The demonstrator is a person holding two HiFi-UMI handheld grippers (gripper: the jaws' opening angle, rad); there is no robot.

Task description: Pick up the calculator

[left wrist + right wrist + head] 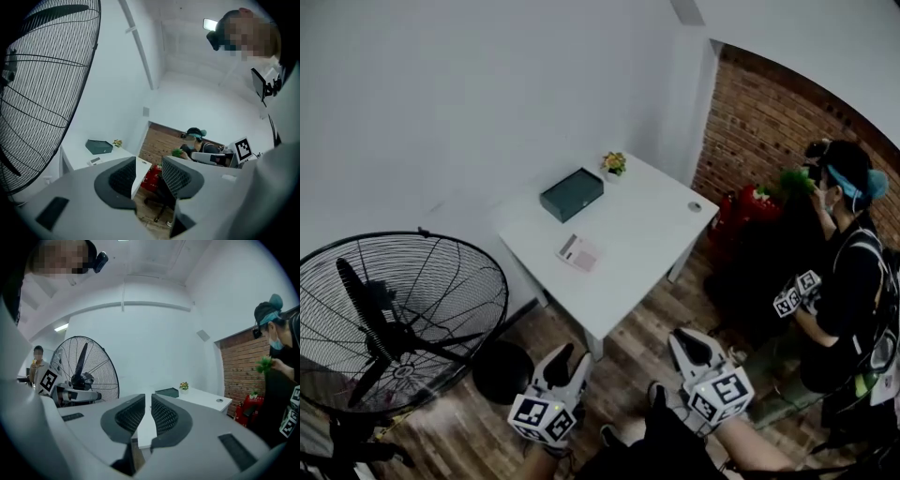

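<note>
At the bottom of the head view, the left gripper [567, 361] is held over the wood floor [628, 361] with its jaws spread and nothing between them; in its own view only the table's near corner and the floor show through the gap. Just to its right, the right gripper [694, 345] has its jaws drawn nearly together, with a thin slit left between the pads and nothing pinched. Both point toward the white table [628, 281] and are well short of it. A large black fan [394, 319] stands on the floor at the left, beside the table's left corner. The calculator [578, 252] lies flat on the tabletop, close to the middle of the edge that faces the fan, apart from everything else and untouched. Beyond it, a dark green box [572, 194] rests near the edge along the white wall [469, 94]. A small plant [614, 163] stands at the far corner, and a small round thing [695, 206], too small to make out, sits near the right corner. To the right of the table, by the brick wall [759, 122], another person [848, 253] stands holding a marker cube [797, 292], with something red [750, 206] near the floor behind.
</note>
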